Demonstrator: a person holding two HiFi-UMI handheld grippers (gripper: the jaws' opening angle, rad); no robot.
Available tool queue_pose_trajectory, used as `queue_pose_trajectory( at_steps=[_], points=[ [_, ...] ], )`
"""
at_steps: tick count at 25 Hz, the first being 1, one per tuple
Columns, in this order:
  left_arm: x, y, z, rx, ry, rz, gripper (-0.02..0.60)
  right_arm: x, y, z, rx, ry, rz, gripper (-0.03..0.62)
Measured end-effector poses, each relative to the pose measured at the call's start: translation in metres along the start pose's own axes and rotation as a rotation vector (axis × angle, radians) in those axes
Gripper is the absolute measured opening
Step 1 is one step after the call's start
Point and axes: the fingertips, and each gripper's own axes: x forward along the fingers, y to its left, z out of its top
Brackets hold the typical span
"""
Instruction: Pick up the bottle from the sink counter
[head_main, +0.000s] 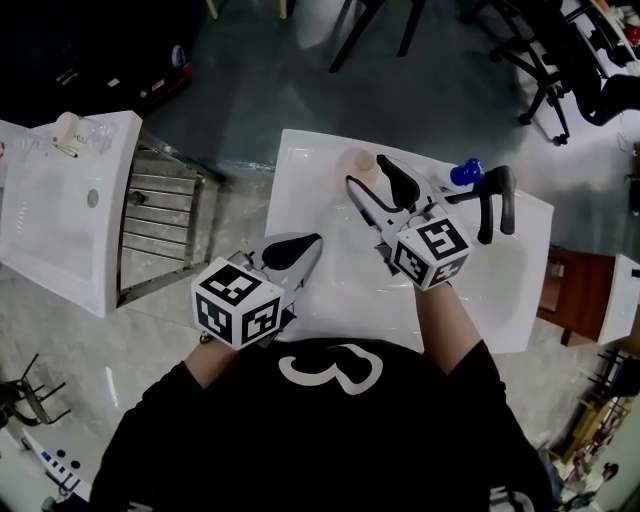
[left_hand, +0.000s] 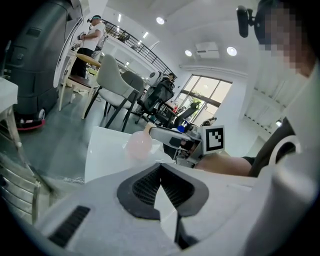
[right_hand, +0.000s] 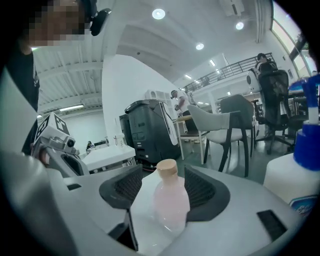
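Note:
A small pale-pink bottle with a tan cap stands upright near the back edge of the white sink counter. My right gripper is open, one jaw on each side of the bottle; in the right gripper view its dark pads stand apart from the bottle and do not press it. My left gripper hangs over the counter's front left corner, its jaws shut on nothing. The left gripper view shows the pink bottle ahead with the right gripper at it.
A white bottle with a blue pump top and a black faucet stand to the right of the pink bottle. To the left are a metal rack and a second white sink unit. Chairs stand beyond the counter.

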Motion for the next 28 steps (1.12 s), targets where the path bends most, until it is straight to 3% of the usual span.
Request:
queue_pose_trajectory(
  at_steps=[13, 22, 28],
  points=[
    [-0.004, 0.022, -0.001, -0.038, -0.011, 0.04, 0.015, 0.013, -0.01, -0.009, -0.065, -0.023, -0.08, 0.224],
    [-0.004, 0.032, -0.003, -0.066, -0.024, 0.058, 0.015, 0.013, -0.008, -0.007, -0.093, -0.043, -0.106, 0.141],
    [-0.006, 0.038, 0.001, -0.079, -0.055, 0.073, 0.015, 0.014, -0.008, -0.009, -0.111, -0.037, -0.102, 0.137]
  ],
)
